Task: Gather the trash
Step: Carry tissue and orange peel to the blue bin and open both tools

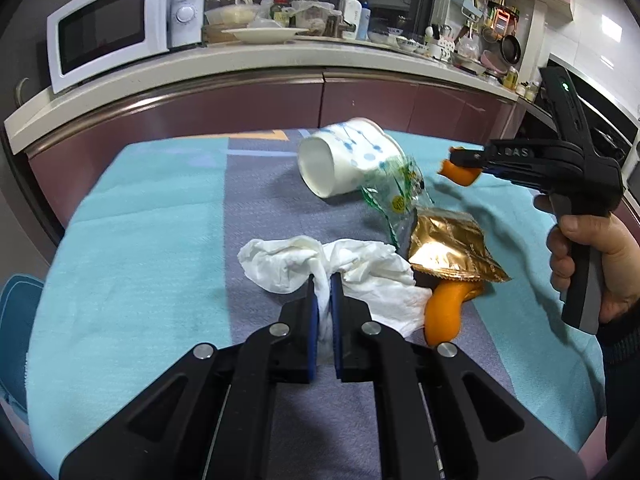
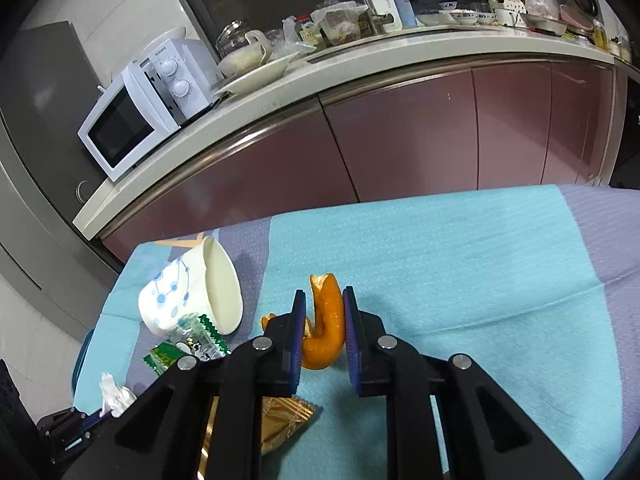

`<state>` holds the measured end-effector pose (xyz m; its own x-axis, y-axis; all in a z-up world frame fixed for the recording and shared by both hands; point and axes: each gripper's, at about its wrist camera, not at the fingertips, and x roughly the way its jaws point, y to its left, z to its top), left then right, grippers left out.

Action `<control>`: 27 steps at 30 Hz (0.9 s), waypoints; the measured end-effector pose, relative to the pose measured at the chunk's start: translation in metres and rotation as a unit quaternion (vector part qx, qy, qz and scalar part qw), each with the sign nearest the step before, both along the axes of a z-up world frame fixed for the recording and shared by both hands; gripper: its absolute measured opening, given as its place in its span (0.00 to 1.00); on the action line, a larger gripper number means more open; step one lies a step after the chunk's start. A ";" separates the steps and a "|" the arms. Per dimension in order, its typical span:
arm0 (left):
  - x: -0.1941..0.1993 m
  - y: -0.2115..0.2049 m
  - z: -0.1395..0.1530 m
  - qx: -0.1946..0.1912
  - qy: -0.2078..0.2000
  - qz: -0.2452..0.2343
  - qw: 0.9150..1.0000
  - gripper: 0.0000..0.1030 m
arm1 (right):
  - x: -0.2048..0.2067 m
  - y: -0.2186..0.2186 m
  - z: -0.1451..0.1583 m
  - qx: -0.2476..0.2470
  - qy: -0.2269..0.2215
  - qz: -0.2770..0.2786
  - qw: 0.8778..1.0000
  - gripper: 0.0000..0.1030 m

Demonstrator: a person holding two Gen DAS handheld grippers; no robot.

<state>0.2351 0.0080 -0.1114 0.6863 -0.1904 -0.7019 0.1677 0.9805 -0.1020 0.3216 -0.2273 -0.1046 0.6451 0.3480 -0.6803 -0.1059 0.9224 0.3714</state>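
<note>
Pinching the crumpled tissue (image 1: 320, 268) tight on the tabletop (image 1: 140, 260), the left tool (image 1: 323, 280) is needing a straight lift, while the right tool (image 2: 324, 300) is holding orange peel (image 2: 326, 320) between part-closed pads.

A bench (image 1: 152, 216) under a teal and grey cloth fills the near view. Behind it, from 9 to 3 o'clock, curves a pale counter (image 1: 224, 64) over mauve cabinet doors (image 2: 400, 136). A white microwave (image 1: 120, 24) sits at 10 o'clock, a plate (image 1: 264, 34) and bottles (image 2: 384, 0) at 12, and a hanging pan (image 1: 511, 48) at 2. White wall tiles (image 1: 592, 16) catch glare.
</note>
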 end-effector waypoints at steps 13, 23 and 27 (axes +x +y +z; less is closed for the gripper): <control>-0.026 0.034 0.034 0.001 -0.045 0.044 0.998 0.06 | -0.027 0.004 0.040 -0.001 -0.043 0.007 0.999 0.16; -0.060 0.098 0.070 0.009 -0.085 0.118 0.989 0.06 | -0.064 0.069 0.086 -0.003 -0.095 0.086 0.992 0.16; -0.078 0.137 0.080 0.021 -0.096 0.159 0.982 0.06 | -0.079 0.113 0.101 -0.001 -0.110 0.136 0.985 0.16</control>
